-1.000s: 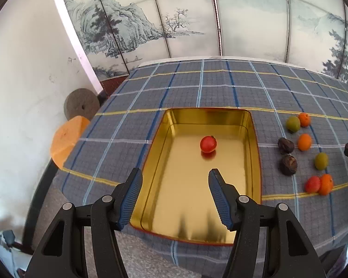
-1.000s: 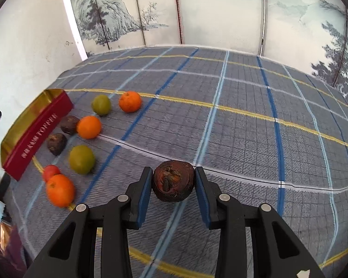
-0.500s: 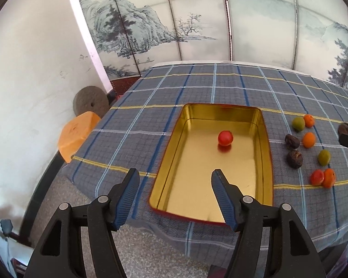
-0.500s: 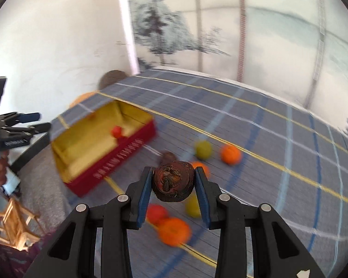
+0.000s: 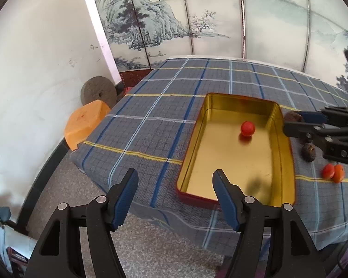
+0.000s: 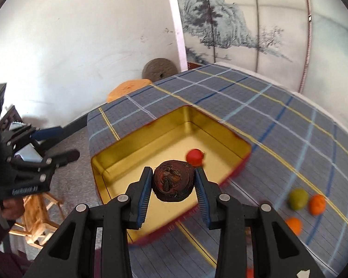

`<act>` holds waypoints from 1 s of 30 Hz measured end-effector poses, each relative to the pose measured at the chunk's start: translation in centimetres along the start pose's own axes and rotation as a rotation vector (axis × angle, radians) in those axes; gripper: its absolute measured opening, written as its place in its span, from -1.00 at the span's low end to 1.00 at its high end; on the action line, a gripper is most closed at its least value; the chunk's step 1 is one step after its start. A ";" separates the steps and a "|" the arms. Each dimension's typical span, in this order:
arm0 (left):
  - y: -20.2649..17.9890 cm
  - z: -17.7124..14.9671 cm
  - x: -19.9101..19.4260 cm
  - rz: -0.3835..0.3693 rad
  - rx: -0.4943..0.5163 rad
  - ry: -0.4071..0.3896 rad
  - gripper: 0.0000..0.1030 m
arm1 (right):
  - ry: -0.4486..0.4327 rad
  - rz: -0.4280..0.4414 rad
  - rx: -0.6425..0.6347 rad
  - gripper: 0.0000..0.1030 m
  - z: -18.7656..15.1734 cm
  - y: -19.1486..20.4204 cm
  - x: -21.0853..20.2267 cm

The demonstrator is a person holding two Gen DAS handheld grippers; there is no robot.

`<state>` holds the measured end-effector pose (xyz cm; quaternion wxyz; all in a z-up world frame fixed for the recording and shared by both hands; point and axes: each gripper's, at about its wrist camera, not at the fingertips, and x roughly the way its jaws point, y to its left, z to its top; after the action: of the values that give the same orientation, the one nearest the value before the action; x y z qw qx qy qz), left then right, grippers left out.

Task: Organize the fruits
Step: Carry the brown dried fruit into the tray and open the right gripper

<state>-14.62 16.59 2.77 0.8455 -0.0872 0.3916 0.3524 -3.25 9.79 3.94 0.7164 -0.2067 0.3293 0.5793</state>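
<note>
A gold tin tray [image 5: 283, 162] [image 6: 109, 162] lies on the plaid tablecloth with one small red fruit [image 5: 247, 128] [image 6: 194, 156] inside. My right gripper [image 6: 174, 181] is shut on a dark brown wrinkled fruit [image 6: 173, 183] and hangs over the tray; in the left wrist view the right gripper [image 5: 292, 121] comes in from the right at the tray's far right rim, with the brown fruit [image 5: 292, 117] showing. My left gripper [image 5: 175, 186] hangs over the table's near edge, left of the tray, its jaws opening with nothing between them.
Loose fruits lie right of the tray: a brown one [image 5: 308, 153], a red one [image 5: 327, 171], oranges [image 5: 338, 173] [image 6: 316, 204] [image 6: 294, 225] and a green one [image 6: 298, 198]. An orange stool [image 5: 85, 122] and a stone wheel [image 5: 98, 93] stand off the table's left.
My right gripper has swung left with the brown fruit, from over the bare cloth to above the tray. My left gripper has drawn back toward the table's left edge and its jaws have widened.
</note>
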 end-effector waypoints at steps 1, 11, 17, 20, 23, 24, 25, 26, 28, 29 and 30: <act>0.1 -0.1 0.1 0.006 0.002 0.002 0.31 | 0.009 0.002 -0.004 -0.34 0.3 0.2 0.6; 1.0 -0.8 1.7 -0.004 -0.012 0.042 0.35 | 0.076 0.019 -0.031 -0.34 2.8 1.5 6.1; 1.5 -1.1 2.4 -0.003 -0.021 0.056 0.37 | 0.103 0.012 -0.018 -0.33 4.2 1.3 8.9; 1.8 -1.2 2.8 -0.006 -0.024 0.064 0.38 | 0.110 0.009 -0.002 -0.33 4.5 1.1 9.9; 1.9 -1.4 3.2 -0.007 -0.027 0.076 0.38 | 0.117 0.005 0.008 -0.33 4.7 1.0 10.8; 2.0 -1.4 3.4 -0.009 -0.029 0.079 0.38 | 0.118 0.002 0.009 -0.33 4.8 1.0 11.1; 2.0 -1.5 3.6 -0.012 -0.030 0.083 0.38 | 0.120 0.000 0.012 -0.33 4.8 1.0 11.3; 2.1 -1.5 3.7 -0.013 -0.032 0.086 0.38 | 0.121 -0.001 0.015 -0.33 4.8 1.0 11.5; 2.2 -1.6 3.9 -0.013 -0.034 0.092 0.38 | 0.112 -0.003 0.023 -0.32 4.9 0.8 11.8; 2.2 -1.7 4.0 -0.012 -0.034 0.096 0.38 | 0.104 -0.002 0.028 -0.32 5.1 0.7 11.8; 2.3 -1.7 4.1 -0.011 -0.035 0.100 0.38 | 0.087 -0.004 0.038 -0.29 5.2 0.7 11.6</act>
<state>-15.35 19.70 -1.10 0.8253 -0.1219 0.4264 0.3496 -1.37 21.55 -0.65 0.7062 -0.2187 0.3708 0.5621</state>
